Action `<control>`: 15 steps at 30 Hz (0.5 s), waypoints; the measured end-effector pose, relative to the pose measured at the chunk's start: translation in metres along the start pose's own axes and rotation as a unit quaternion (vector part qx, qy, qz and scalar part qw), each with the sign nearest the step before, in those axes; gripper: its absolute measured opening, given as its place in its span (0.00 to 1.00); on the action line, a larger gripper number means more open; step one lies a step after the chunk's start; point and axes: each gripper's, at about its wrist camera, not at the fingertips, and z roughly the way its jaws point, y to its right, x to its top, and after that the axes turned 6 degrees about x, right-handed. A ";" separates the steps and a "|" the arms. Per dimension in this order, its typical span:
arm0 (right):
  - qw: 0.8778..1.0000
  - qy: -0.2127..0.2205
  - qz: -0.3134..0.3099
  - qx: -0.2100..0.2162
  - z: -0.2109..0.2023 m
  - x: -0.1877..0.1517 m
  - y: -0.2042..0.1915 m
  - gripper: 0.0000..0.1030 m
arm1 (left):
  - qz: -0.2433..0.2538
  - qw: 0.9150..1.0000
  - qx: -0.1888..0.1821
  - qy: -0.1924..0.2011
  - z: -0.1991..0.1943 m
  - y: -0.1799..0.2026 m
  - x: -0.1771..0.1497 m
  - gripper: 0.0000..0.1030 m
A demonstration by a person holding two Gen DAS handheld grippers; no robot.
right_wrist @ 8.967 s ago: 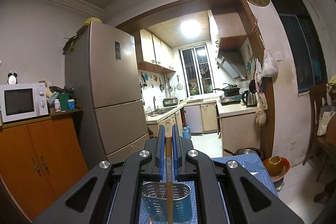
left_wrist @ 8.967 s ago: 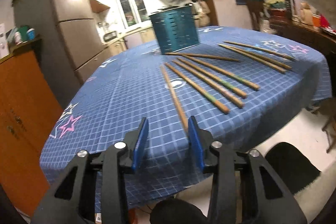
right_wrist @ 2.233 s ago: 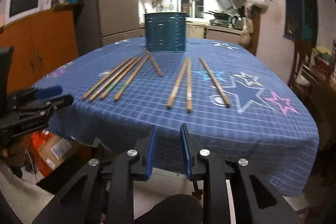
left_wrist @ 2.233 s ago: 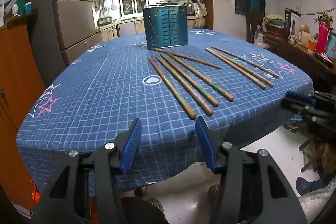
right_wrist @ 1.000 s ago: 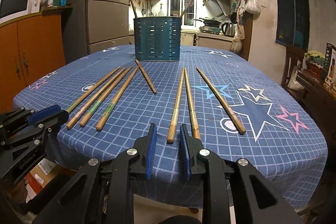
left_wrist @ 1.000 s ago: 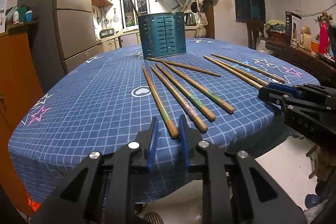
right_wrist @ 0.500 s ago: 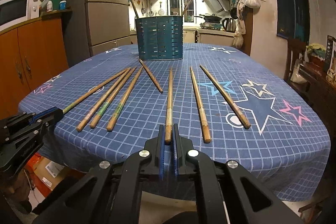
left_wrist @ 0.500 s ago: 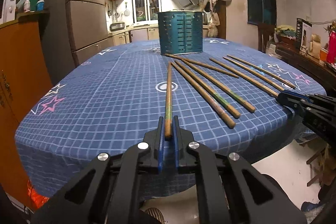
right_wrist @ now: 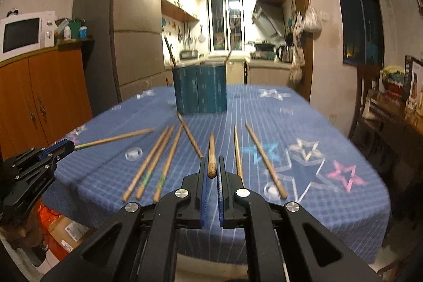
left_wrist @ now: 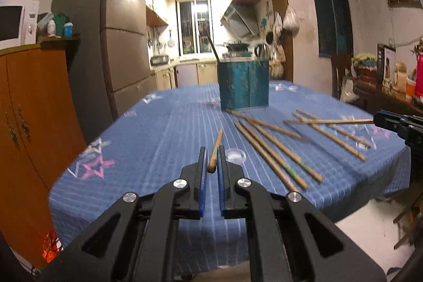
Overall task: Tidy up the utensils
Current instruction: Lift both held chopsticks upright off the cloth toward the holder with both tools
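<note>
Left gripper [left_wrist: 212,163] is clamped on a chopstick [left_wrist: 215,147], thick end between the pads. Right gripper [right_wrist: 210,171] is clamped likewise on another chopstick [right_wrist: 211,152].

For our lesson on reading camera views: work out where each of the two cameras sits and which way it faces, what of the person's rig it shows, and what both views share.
Left wrist: sits on the left tongs, facing along them over the table toward the kitchen; shows them shut on a chopstick, with the right tongs at the right edge.
Right wrist: sits on the right tongs, facing likewise; shows them shut on another chopstick, with the left tongs at the left edge.
Shared: teal utensil holder, loose chopsticks, fridge.
</note>
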 end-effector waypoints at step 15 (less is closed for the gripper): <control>0.998 0.050 -0.018 0.021 0.003 0.089 0.016 0.07 | 0.013 0.997 -0.069 0.022 0.014 -0.028 0.074 0.06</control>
